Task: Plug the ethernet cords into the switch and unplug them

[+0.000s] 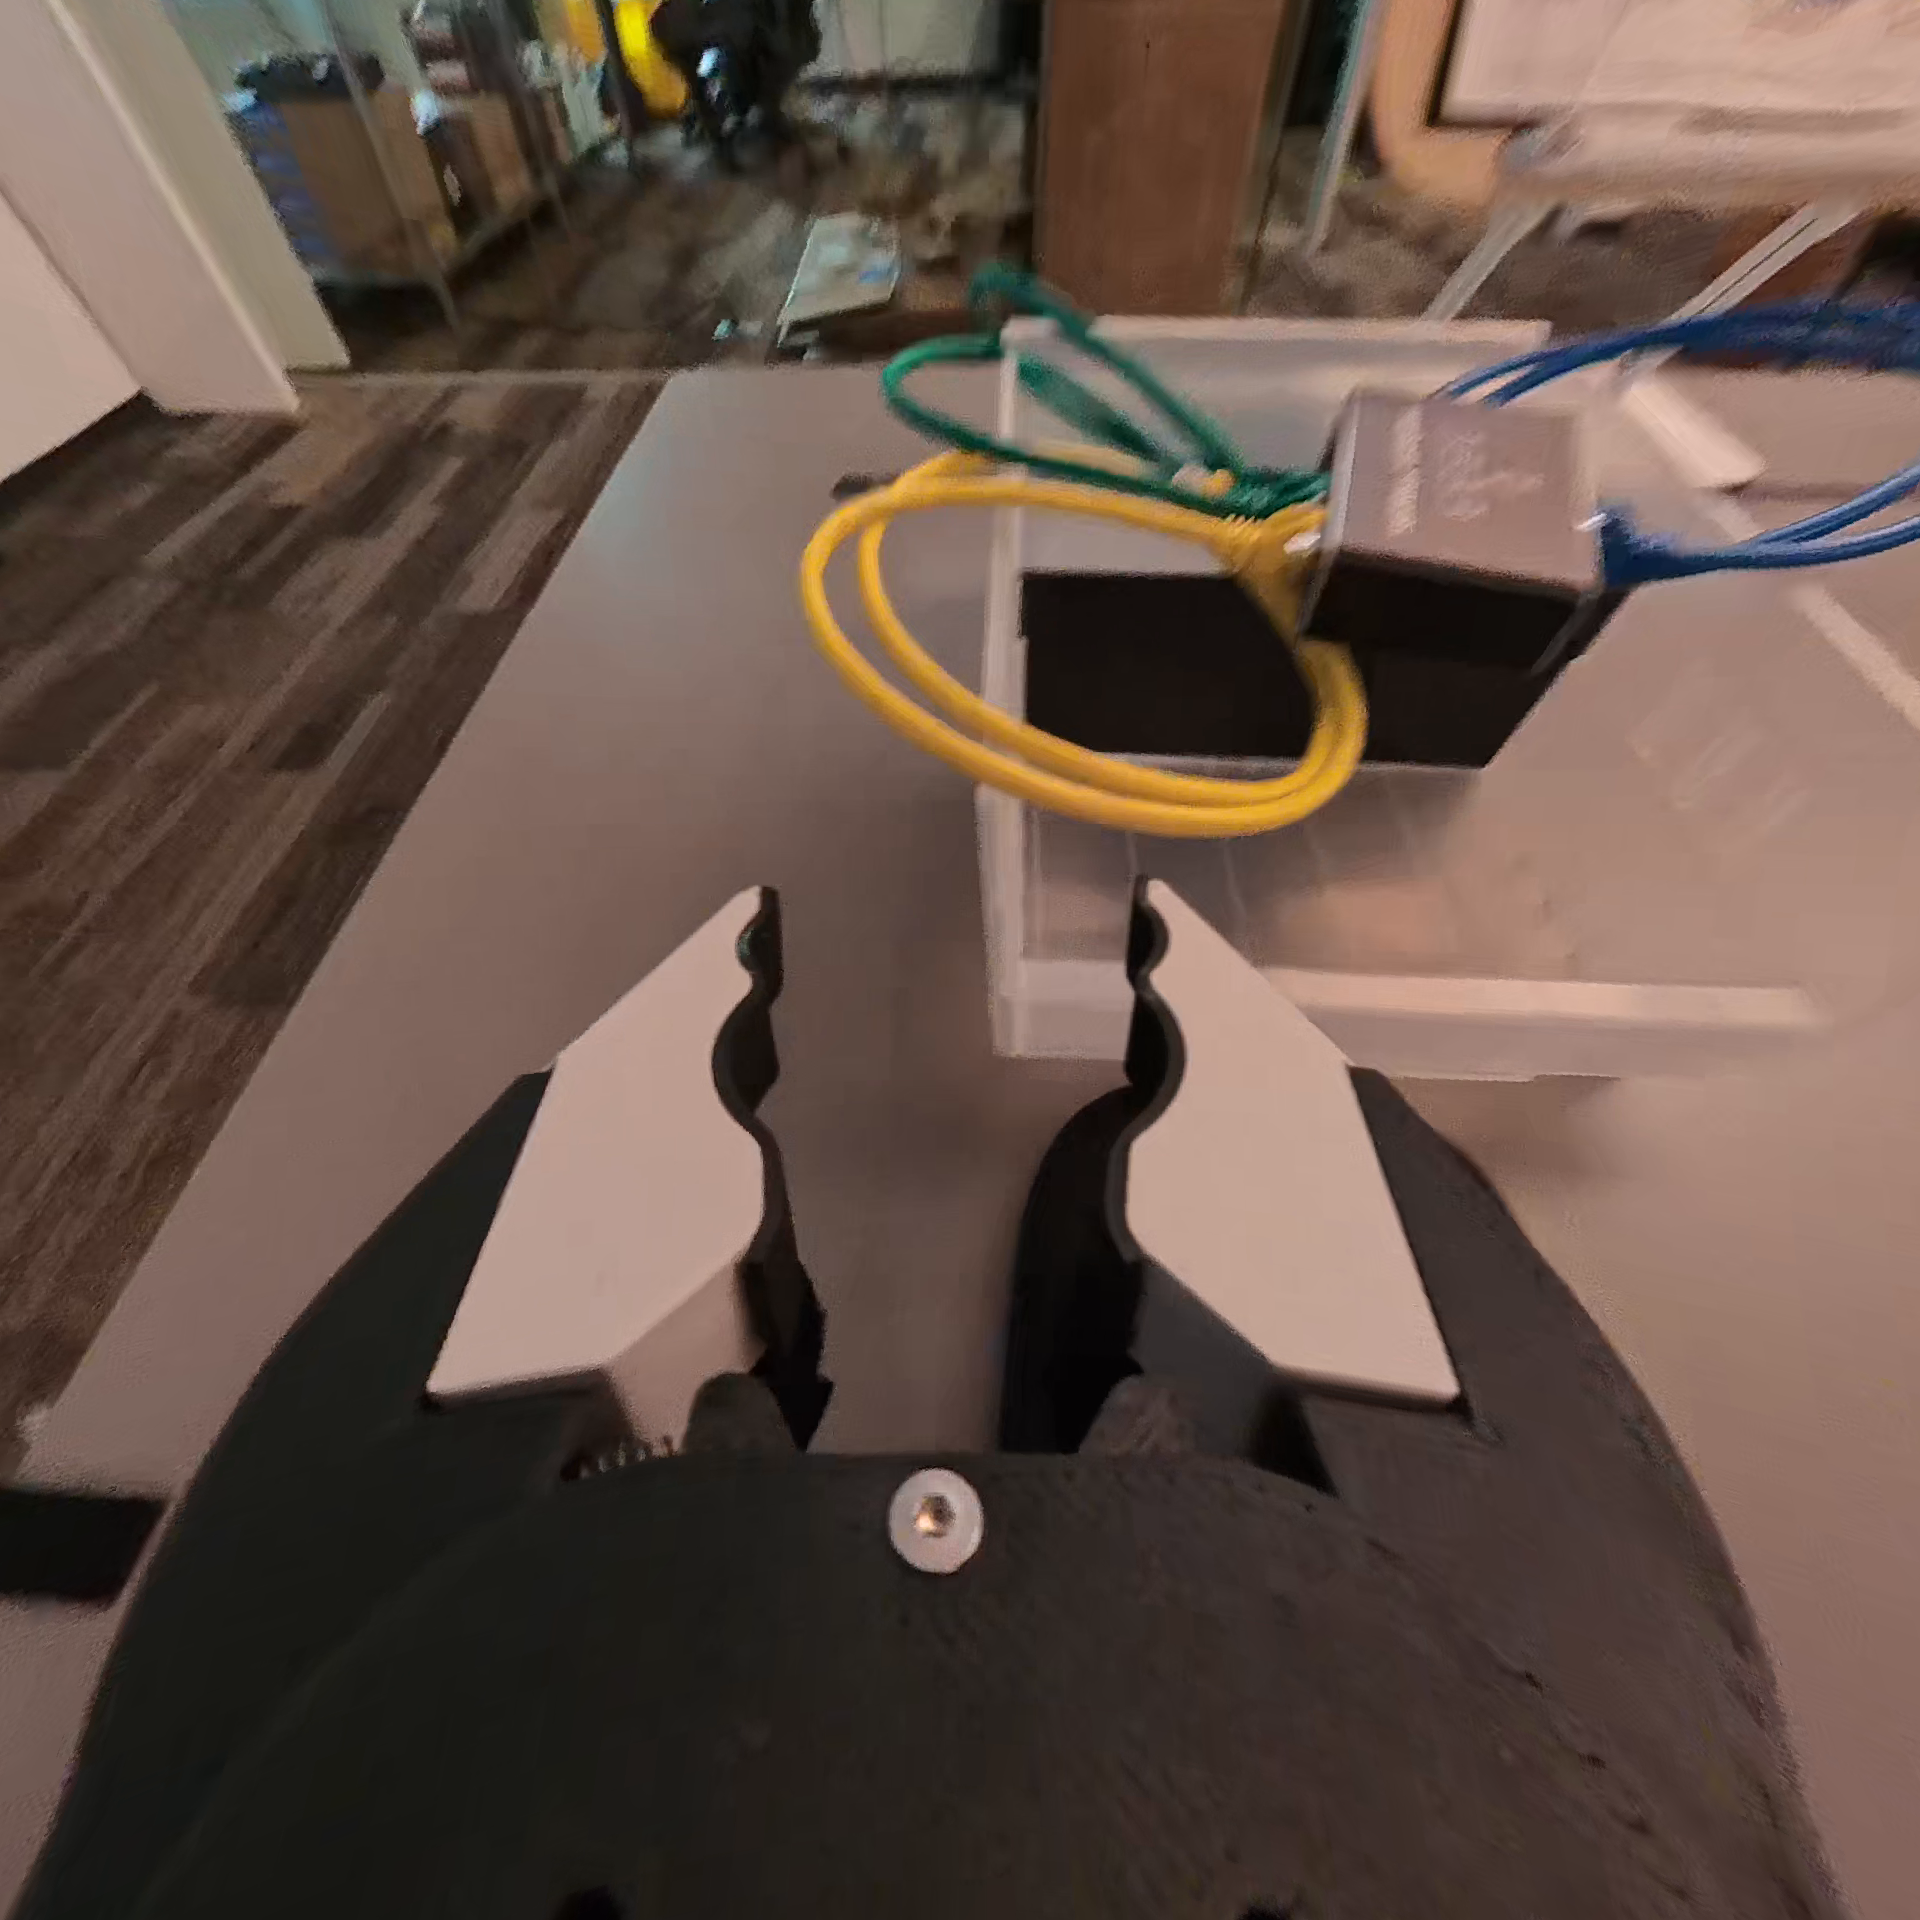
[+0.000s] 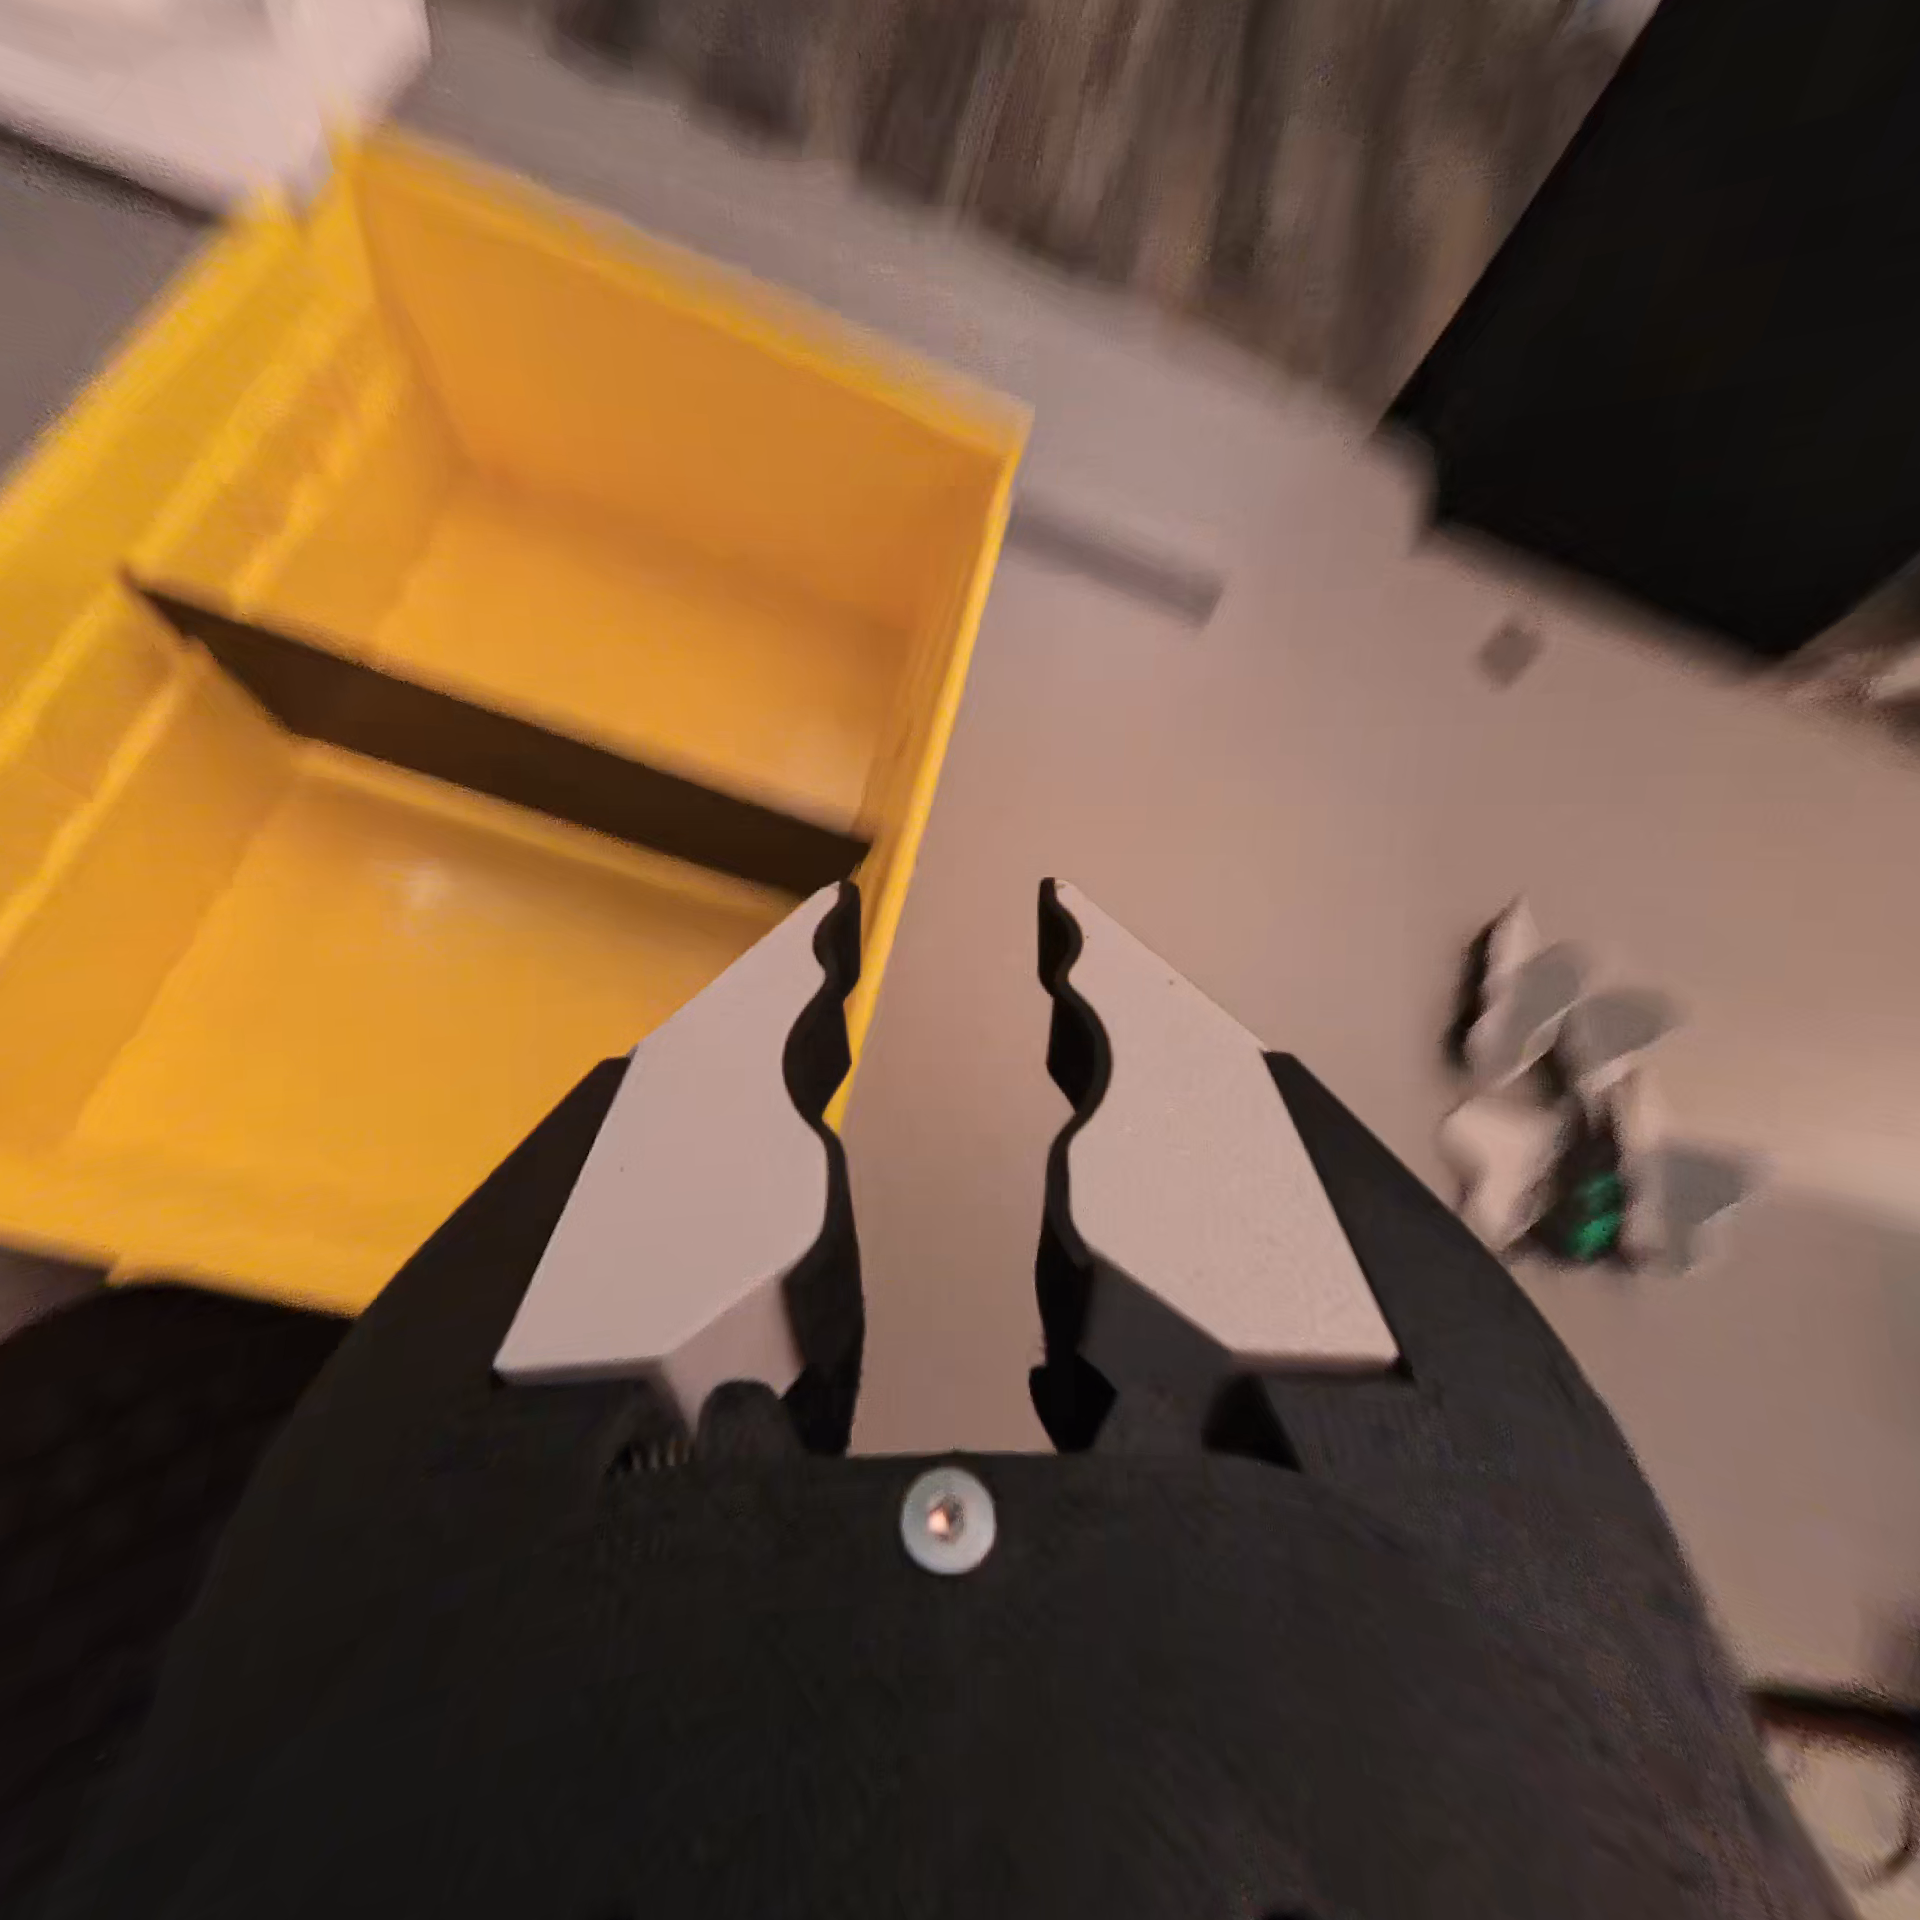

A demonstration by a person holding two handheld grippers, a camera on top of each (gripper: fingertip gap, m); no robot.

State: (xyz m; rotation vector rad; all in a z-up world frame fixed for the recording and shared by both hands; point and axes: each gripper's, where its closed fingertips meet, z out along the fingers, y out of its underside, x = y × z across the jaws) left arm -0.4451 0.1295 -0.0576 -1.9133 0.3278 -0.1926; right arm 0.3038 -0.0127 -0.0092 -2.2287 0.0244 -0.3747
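**Both hand-held grippers spread and empty; switch ahead-right of the left one**

Tabletop (image 1: 675,727): grey, runs under and ahead of the left hand-held gripper; wood-pattern floor (image 1: 208,623) off to its left.

Yellow bin (image 2: 935,665): ahead-left of the right hand-held gripper (image 2: 948,894), two compartments split by a dark divider (image 2: 520,748). Both compartments look empty. The right hand-held gripper's left fingertip overlaps the bin's near right wall in view; contact can't be told. View is motion-blurred.

Clear tray (image 1: 1003,675): ahead-right of the left hand-held gripper (image 1: 954,899), on the tabletop. Holds a black block (image 1: 1143,675).

Switch (image 1: 1455,520): dark grey box, ahead and to the right of the left hand-held gripper, well apart from it, tilted and sitting above the black block. Whether it rests on the block or is propped can't be told.

Cords:
- yellow cord (image 1: 883,675), looped, hangs over the tray's left edge, runs to the switch's left face
- green cord (image 1: 935,384), farther out, also runs toward the switch's left face
- blue cords (image 1: 1766,551), leave the switch's right side and run out of frame

Whether the plugs are seated is too blurred to tell.

Left hand-held gripper: fingers spread wide, nothing between them.
Right hand-held gripper: fingers spread, narrower gap, nothing between them, bare tabletop behind the gap.

Small blurred object (image 2: 1558,1091), grey with a green spot, right of the right hand-held gripper; unidentifiable.
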